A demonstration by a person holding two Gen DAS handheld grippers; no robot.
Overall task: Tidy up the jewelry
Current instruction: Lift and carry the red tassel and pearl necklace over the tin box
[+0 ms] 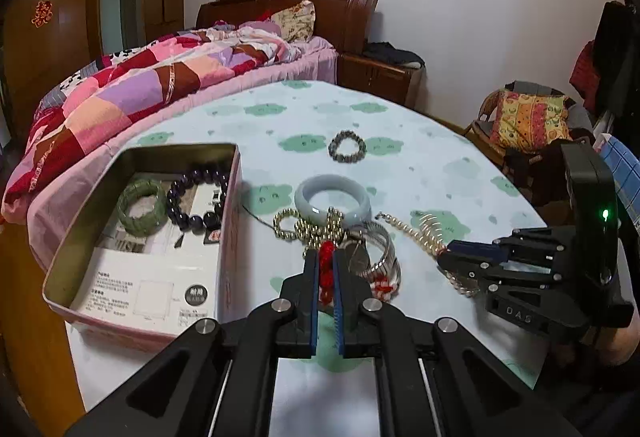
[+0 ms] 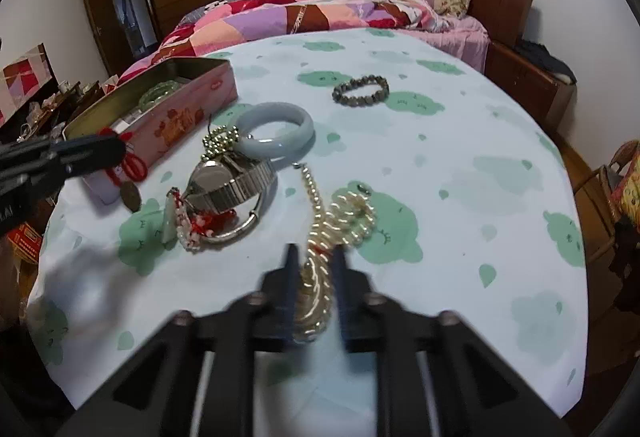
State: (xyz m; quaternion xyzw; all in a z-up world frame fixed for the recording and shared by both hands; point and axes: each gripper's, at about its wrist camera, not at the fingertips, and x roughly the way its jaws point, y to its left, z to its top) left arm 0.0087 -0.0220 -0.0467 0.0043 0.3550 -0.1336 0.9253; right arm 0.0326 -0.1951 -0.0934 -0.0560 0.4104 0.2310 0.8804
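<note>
Right now my left gripper (image 1: 326, 269) is pinching a red knotted cord (image 1: 326, 265) between its blue pads, in the middle of the left view. A round brown pendant (image 2: 130, 196) hangs from that cord, seen at the left of the right view, just beside the tin. I think I hold the cord up high so the pendant swings free of the pile and can go into the tin.

My right gripper (image 2: 314, 277) squeezes a coil of gold wire rings (image 2: 320, 289), low in the middle of the right view. A string of small pearls (image 2: 316, 193) runs up from it and seems hooked to it. I guess I hold this one down so the pile does not drag along.

The open pink metal tin (image 1: 60, 261) sits at the left of the left view. Inside it lie a green stone bracelet (image 1: 142, 207), a dark purple bead bracelet (image 1: 196, 203) and a white printed card (image 1: 152, 277).

Still out on the cloth with green clouds (image 2: 460, 157) are a pale blue jade bangle (image 2: 276, 135), a shiny gold bead chain (image 2: 220, 143), a silver watch with a metal band (image 2: 230, 183) and, further up, a grey bead bracelet (image 2: 360, 90) all alone.
</note>
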